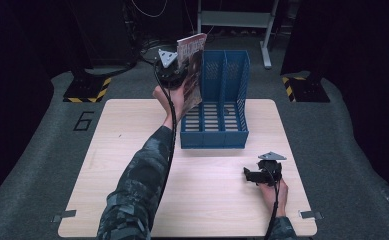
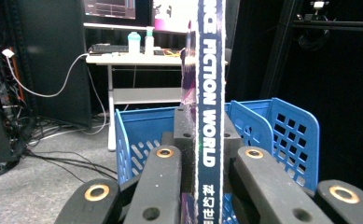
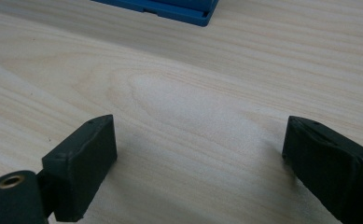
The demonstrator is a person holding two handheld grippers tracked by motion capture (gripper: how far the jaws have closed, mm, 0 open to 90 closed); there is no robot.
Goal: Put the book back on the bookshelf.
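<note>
The left gripper point(image 1: 174, 75) pinches a magazine point(image 1: 191, 75) by its spine, upright, above the left end of the blue rack point(image 1: 217, 120) on the surface point(image 1: 132, 165). This looks like the filing step: the magazine seems bound for the rack's left slot. The next move probably calls for lowering it straight between the dividers without catching a wall. The right gripper point(image 1: 263, 174) rests near the rack's front right corner, jaws spread, holding nothing.
</note>
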